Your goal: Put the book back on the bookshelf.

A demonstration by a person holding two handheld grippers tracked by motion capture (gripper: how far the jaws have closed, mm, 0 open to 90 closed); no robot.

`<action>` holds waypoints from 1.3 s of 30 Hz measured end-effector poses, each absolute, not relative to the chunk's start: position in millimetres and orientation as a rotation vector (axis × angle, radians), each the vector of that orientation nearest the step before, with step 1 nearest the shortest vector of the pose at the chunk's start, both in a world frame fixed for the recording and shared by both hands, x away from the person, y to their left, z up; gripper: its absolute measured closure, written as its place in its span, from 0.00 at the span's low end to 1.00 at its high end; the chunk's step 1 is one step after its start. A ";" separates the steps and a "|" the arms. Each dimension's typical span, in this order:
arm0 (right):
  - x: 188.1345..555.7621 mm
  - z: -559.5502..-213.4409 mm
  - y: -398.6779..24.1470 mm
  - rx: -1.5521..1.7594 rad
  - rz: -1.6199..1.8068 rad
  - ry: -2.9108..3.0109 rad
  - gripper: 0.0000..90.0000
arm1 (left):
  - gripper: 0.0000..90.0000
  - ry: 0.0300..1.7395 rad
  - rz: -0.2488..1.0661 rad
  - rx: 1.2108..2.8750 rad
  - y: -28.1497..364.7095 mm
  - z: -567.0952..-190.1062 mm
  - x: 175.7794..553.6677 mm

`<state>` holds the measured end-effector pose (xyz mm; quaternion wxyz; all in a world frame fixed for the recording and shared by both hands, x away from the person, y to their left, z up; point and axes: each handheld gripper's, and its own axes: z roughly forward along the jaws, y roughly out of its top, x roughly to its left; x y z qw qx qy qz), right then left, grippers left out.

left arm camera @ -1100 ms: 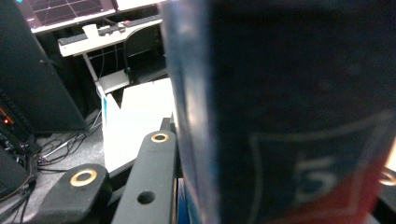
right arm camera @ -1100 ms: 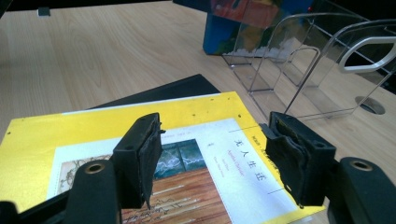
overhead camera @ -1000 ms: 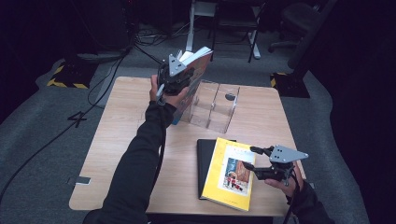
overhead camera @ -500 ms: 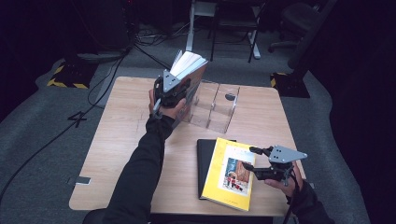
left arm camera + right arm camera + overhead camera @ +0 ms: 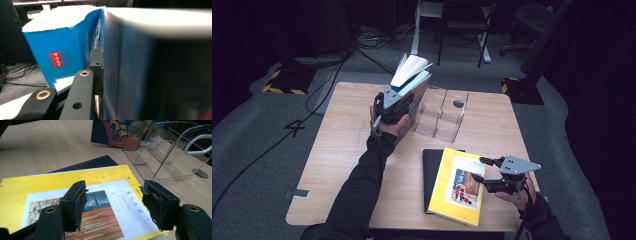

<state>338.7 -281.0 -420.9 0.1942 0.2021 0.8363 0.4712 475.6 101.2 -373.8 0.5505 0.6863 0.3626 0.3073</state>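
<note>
A: Starting at the left: why do we hold the blue book (image 5: 414, 85) up off the table (image 5: 342, 150)?

B: The left gripper (image 5: 393, 104) has its fingers pinching the book near its lower edge, one finger (image 5: 82, 95) flat against the cover. We hold the book upright, pages fanning open at the top, because the clear acrylic rack (image 5: 443, 114) stands just beyond the fingers. Our judgement is that an upright book fits a rack slot; a flat one would not.

A: Is the book in a slot yet?

B: We cannot tell. In the high view its lower edge sits at the rack's near left wall, but the hand hides the contact.

A: And further right?

B: The yellow book (image 5: 459, 185) lies flat on the table, partly on top of a black book (image 5: 431, 170). Stacked this way, its free edge overhangs and gives the fingers something to close on.

A: The right gripper (image 5: 488, 176)?

B: Its fingers are spread and hold nothing. In the right gripper view one finger (image 5: 75, 205) and the other (image 5: 158, 203) stand above the yellow cover, the book's far edge beyond them. We judge this a waiting posture, ready to take the yellow book.
</note>
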 end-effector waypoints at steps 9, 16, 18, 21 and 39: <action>339.2 -422.6 -278.6 0.562 1.300 2.362 0.39 | 0.75 0.824 0.689 1.704 109.2 -363.7 472.4; 339.2 -423.4 -278.0 0.561 1.292 2.373 0.39 | 0.71 0.828 0.672 1.704 115.7 -355.9 469.1; 339.5 -423.6 -277.7 0.566 1.281 2.377 0.39 | 0.72 0.824 0.680 1.723 115.4 -354.0 469.0; 339.3 -423.5 -277.2 0.557 1.284 2.383 0.39 | 0.71 0.837 0.675 1.724 114.8 -350.6 468.3; 342.2 -426.2 -275.9 0.564 1.255 2.414 0.41 | 0.81 0.880 0.811 1.693 93.6 -341.4 478.0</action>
